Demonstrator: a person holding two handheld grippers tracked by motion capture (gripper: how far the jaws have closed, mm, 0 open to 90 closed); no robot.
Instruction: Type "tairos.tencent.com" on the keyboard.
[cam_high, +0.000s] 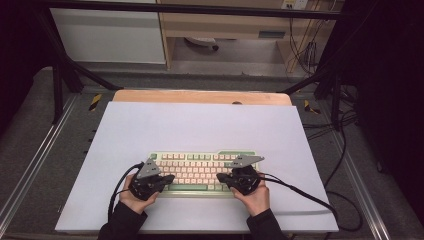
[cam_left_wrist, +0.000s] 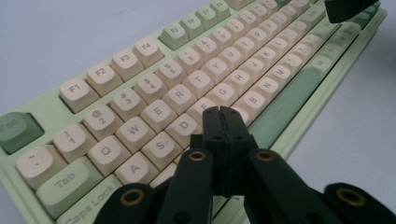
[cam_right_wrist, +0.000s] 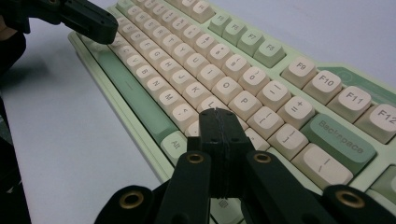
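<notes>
A pale green keyboard (cam_high: 200, 170) with cream keys lies on the white table near its front edge. My left gripper (cam_high: 170, 177) hovers over the keyboard's left end, jaws pressed together with nothing between them; in the left gripper view its tip (cam_left_wrist: 220, 112) hangs above the D and F keys of the keyboard (cam_left_wrist: 177, 93). My right gripper (cam_high: 220, 176) is over the right end, also shut and empty. In the right gripper view its tip (cam_right_wrist: 217, 114) sits by the L key of the keyboard (cam_right_wrist: 224, 79). The left gripper (cam_right_wrist: 91, 21) shows there too.
The white table top (cam_high: 200, 125) extends well beyond the keyboard on all sides. A wooden strip (cam_high: 200, 96) runs along its far edge. Black cables (cam_high: 300, 192) trail from both grippers toward the front and right.
</notes>
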